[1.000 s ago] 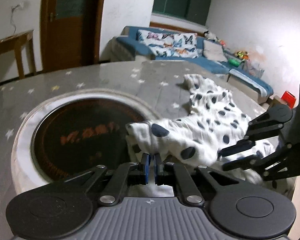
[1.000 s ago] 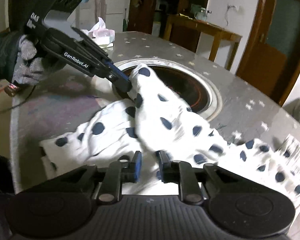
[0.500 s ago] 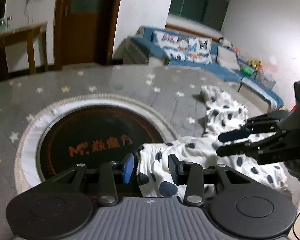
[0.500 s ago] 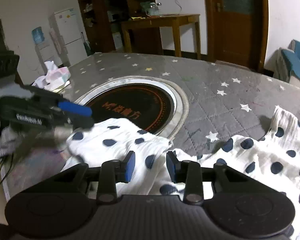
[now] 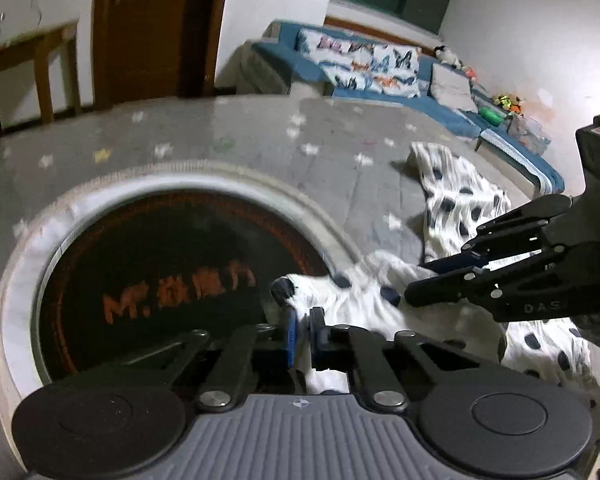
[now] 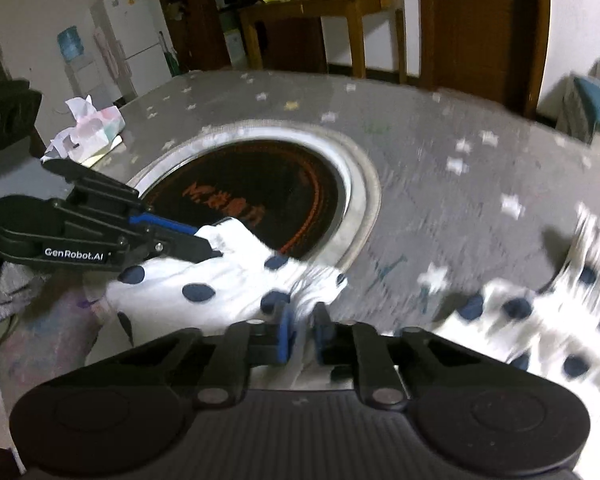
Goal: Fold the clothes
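A white garment with dark blue dots [image 5: 460,200] lies rumpled on the grey star-patterned table [image 5: 228,136], one end reaching the rim of the round inset. My left gripper [image 5: 302,320] has its jaws closing on a fold of that end, and the pads pinch the cloth. In the right wrist view the same left gripper [image 6: 208,246] bites the garment's [image 6: 204,292] corner from the left. My right gripper [image 6: 302,320] has its jaws closing on a bunched fold nearby, with cloth pressed between the pads. In the left wrist view the right gripper [image 5: 424,280] reaches in from the right.
A round dark hotplate with orange lettering [image 5: 160,272] sits sunk in the table inside a pale ring [image 6: 364,184]. A tissue pack [image 6: 92,128] lies at the table's far left edge. Beyond the table stand a blue sofa [image 5: 364,72], a wooden side table [image 6: 332,4] and a door.
Both grippers stood open over the garment half a second ago and now pinch it at new spots. The raised cloth has dropped flatter onto the table, and both hands have shifted sideways.
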`<state>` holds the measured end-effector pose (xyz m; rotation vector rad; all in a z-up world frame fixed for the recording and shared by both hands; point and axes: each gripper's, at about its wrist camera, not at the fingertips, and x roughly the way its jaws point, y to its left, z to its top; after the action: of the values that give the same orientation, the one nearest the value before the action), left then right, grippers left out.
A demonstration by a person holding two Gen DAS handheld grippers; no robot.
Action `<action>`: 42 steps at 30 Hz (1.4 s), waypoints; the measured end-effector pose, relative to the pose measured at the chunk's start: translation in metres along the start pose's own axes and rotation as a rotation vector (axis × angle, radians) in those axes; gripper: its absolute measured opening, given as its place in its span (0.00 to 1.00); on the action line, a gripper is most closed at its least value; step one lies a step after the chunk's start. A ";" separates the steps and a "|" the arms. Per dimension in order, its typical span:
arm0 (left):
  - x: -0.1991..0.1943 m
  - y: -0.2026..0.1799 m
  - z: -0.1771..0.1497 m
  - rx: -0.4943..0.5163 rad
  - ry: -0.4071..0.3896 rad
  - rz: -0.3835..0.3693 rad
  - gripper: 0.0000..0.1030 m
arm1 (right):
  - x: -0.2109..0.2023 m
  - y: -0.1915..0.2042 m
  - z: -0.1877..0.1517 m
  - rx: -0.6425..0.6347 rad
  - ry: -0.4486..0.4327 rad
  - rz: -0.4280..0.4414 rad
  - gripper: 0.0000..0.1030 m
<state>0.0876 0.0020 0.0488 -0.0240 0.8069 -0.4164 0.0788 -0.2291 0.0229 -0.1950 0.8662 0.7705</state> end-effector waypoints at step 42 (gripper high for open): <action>0.111 0.070 0.110 -0.005 -0.030 0.411 0.39 | 0.114 -0.080 0.100 -0.027 -0.060 -0.117 0.28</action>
<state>0.2581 0.0104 0.0360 0.1288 0.7602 -0.0256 0.2404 -0.1807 -0.0088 -0.2430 0.7816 0.6756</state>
